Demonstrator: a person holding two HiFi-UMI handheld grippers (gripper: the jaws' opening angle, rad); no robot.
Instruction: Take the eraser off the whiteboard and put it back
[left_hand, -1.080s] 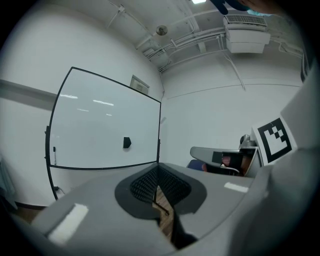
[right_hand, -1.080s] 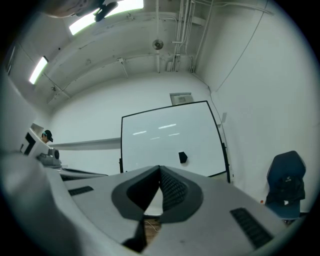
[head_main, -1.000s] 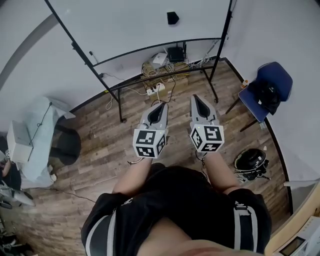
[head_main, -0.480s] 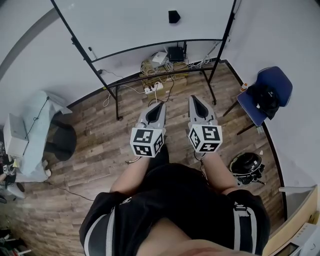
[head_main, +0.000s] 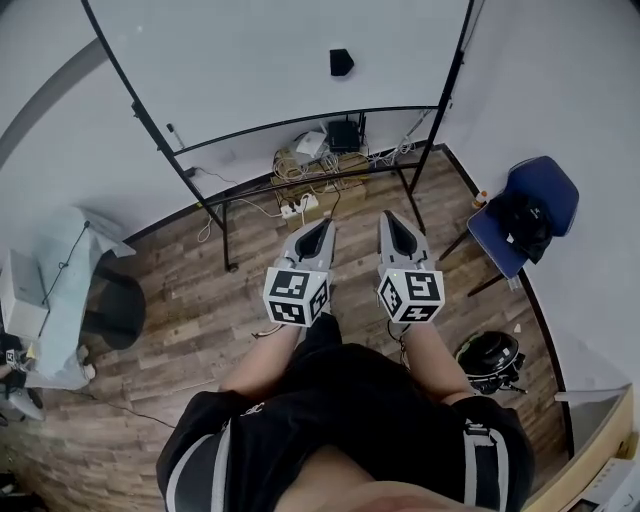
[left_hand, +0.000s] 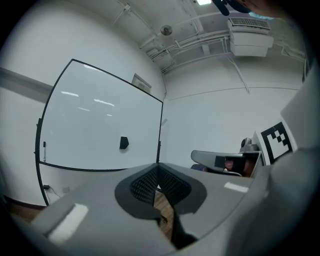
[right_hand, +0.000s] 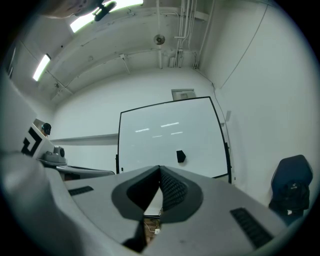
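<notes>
Evidently left gripper and right gripper are closed, empty; whiteboard top cut off.

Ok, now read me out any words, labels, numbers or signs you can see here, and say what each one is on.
No text here can be read.
Whiteboard: blank, with only the black eraser on it.
Marker cubes: black-and-white square patterns, no words or numbers.
Small plaque on the wall above the whiteboard: too small to read.
</notes>
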